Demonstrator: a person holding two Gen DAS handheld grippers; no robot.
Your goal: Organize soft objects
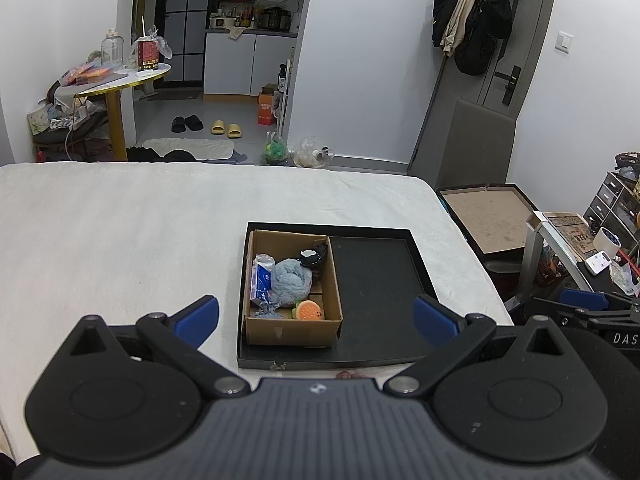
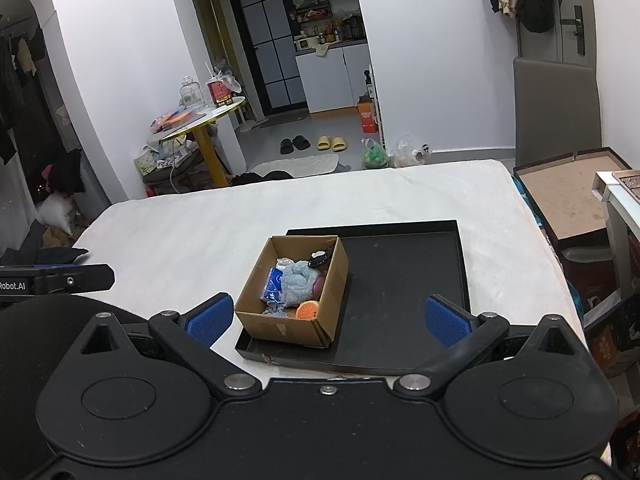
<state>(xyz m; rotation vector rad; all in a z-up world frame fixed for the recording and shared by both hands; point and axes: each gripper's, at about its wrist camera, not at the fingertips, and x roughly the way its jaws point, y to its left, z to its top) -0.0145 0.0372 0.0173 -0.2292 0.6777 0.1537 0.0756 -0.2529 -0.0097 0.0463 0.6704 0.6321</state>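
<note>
A brown cardboard box (image 1: 256, 328) (image 2: 280, 326) stands in the left part of a black tray (image 1: 380, 288) (image 2: 404, 292) on a white bed. In the box lie a fluffy light-blue plush (image 1: 292, 280) (image 2: 298, 282), a blue tissue pack (image 1: 262, 278) (image 2: 274, 284), a black soft item (image 1: 314, 256) (image 2: 320, 258), an orange burger-shaped toy (image 1: 310, 311) (image 2: 307, 311) and a blue-grey knitted piece (image 1: 266, 308). My left gripper (image 1: 316, 320) is open and empty, above the near side of the tray. My right gripper (image 2: 328, 320) is open and empty, near the tray's front edge.
The white bed (image 1: 120, 232) (image 2: 192, 232) stretches left and back. An open pizza box (image 1: 486, 216) (image 2: 568, 196) sits beyond the bed's right edge, with a cluttered side table (image 1: 580, 248) beside it. A round yellow table (image 1: 120, 80) and slippers stand on the floor behind.
</note>
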